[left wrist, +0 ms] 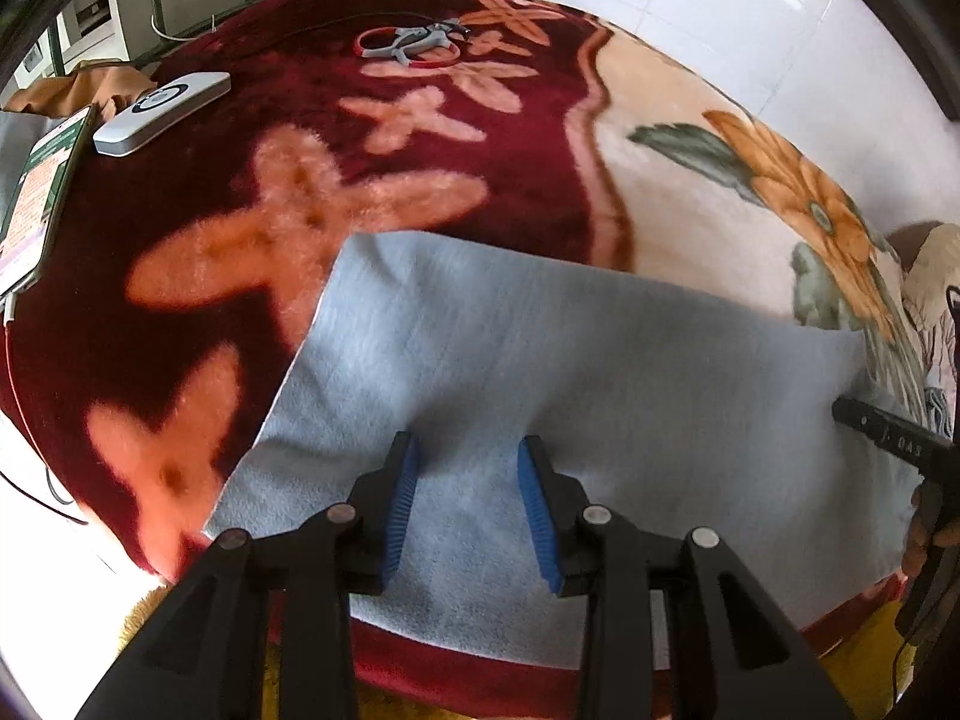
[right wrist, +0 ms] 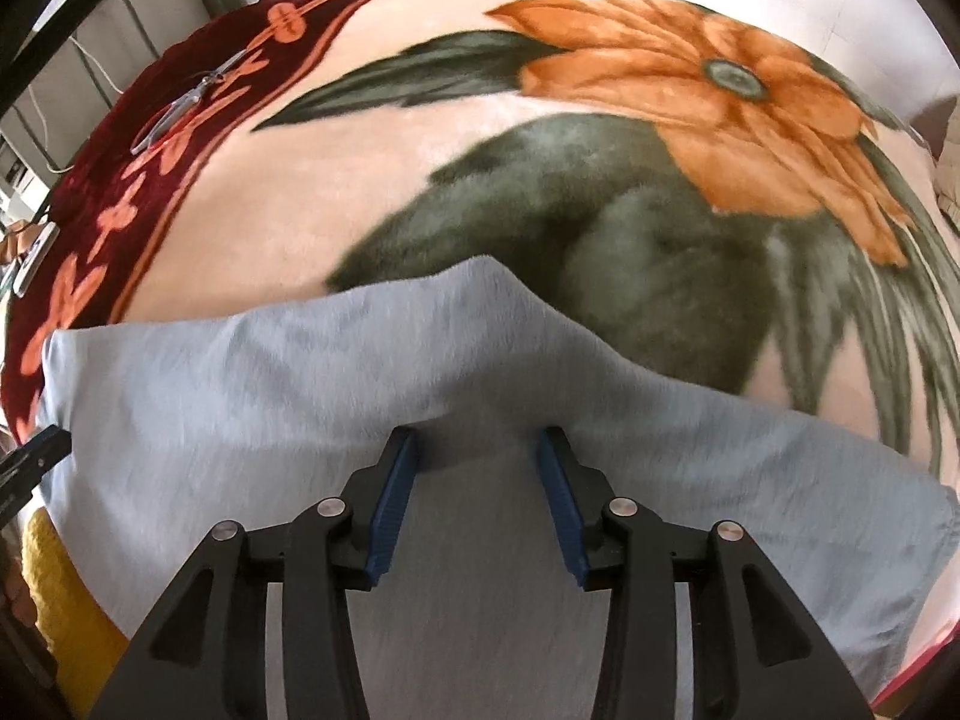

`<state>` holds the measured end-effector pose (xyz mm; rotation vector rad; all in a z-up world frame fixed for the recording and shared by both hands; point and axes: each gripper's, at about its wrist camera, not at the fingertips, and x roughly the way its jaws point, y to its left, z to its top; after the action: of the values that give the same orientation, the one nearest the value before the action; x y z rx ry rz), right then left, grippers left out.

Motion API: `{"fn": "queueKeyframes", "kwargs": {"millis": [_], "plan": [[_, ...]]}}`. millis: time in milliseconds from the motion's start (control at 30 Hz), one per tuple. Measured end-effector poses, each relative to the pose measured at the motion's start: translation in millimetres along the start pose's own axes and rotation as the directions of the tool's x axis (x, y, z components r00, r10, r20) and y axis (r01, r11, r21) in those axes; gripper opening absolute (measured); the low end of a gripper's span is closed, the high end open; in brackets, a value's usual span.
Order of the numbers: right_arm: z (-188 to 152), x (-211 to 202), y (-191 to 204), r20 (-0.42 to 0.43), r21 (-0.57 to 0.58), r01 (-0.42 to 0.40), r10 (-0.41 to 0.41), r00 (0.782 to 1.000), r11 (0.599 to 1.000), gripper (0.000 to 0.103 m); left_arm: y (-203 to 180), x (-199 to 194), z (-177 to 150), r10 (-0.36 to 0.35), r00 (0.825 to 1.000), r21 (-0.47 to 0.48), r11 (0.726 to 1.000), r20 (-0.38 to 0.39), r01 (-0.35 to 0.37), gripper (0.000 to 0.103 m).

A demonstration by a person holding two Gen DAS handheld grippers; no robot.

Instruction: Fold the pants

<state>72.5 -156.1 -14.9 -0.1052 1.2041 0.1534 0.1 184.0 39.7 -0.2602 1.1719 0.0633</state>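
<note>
Light blue fleece pants (left wrist: 540,360) lie flat on a flowered blanket (left wrist: 300,192), near its front edge. My left gripper (left wrist: 469,450) is open just above the pants' near part, with nothing between its blue pads. The pants also show in the right wrist view (right wrist: 270,372), where the far edge rises to a small peak. My right gripper (right wrist: 477,450) is open just above the cloth below that peak and holds nothing. The right gripper's black tip shows at the right of the left wrist view (left wrist: 870,426).
A white remote (left wrist: 162,111) and a phone (left wrist: 42,192) lie at the blanket's far left. A red and grey tool (left wrist: 414,45) lies at the back. The dark red and cream blanket (right wrist: 540,180) covers the bed, with white floor tiles (left wrist: 720,12) beyond.
</note>
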Motion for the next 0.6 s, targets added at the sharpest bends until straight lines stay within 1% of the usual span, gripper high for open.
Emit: {"fn": "queueKeyframes", "kwargs": {"millis": [100, 133, 233, 333, 400, 467, 500, 533, 567, 600], "plan": [[-5.4, -11.7, -7.4, 0.019, 0.019, -0.035, 0.034, 0.999, 0.999, 0.043, -1.1, -1.2, -0.4, 0.007, 1.000, 0.008, 1.000, 0.005, -0.007, 0.036], [-8.6, -17.3, -10.8, 0.024, 0.027, -0.032, 0.032, 0.999, 0.999, 0.043, -1.8, -1.4, -0.8, 0.010, 1.000, 0.014, 1.000, 0.006, -0.010, 0.036], [-27.7, -41.4, -32.8, 0.053, 0.045, 0.010, -0.012, 0.999, 0.999, 0.043, -3.7, -1.1, -0.9, 0.017, 1.000, 0.025, 1.000, 0.004, -0.017, 0.037], [-54.8, -61.2, -70.6, 0.055, 0.104, 0.046, -0.052, 0.997, 0.994, 0.043, -4.2, -0.2, -0.1, 0.021, 1.000, 0.021, 1.000, -0.003, -0.021, 0.037], [-74.6, -68.3, -102.1, 0.036, 0.157, 0.096, -0.103, 0.994, 0.983, 0.043, -3.8, 0.2, 0.0, 0.019, 1.000, 0.020, 1.000, -0.006, -0.019, 0.038], [-94.4, -70.8, -135.5, 0.005, 0.227, 0.156, -0.161, 0.987, 0.961, 0.043, -3.6, 0.7, -0.2, 0.018, 1.000, 0.017, 1.000, -0.006, -0.018, 0.039], [-101.7, -70.6, -149.7, -0.010, 0.264, 0.173, -0.176, 0.984, 0.949, 0.043, -3.6, 1.1, -0.2, 0.018, 1.000, 0.019, 1.000, -0.007, -0.018, 0.039], [-110.6, -69.3, -167.5, -0.027, 0.311, 0.186, -0.187, 0.982, 0.932, 0.043, -4.0, 1.6, -0.2, 0.019, 1.000, 0.021, 1.000, -0.007, -0.019, 0.039], [-115.2, -66.9, -178.4, -0.034, 0.338, 0.181, -0.180, 0.983, 0.924, 0.043, -4.5, 2.0, -0.4, 0.022, 1.000, 0.024, 0.999, -0.007, -0.022, 0.040], [-119.9, -63.3, -188.8, -0.030, 0.364, 0.157, -0.156, 0.987, 0.918, 0.042, -4.9, 2.9, -0.3, 0.024, 1.000, 0.027, 0.999, -0.008, -0.024, 0.040]]}}
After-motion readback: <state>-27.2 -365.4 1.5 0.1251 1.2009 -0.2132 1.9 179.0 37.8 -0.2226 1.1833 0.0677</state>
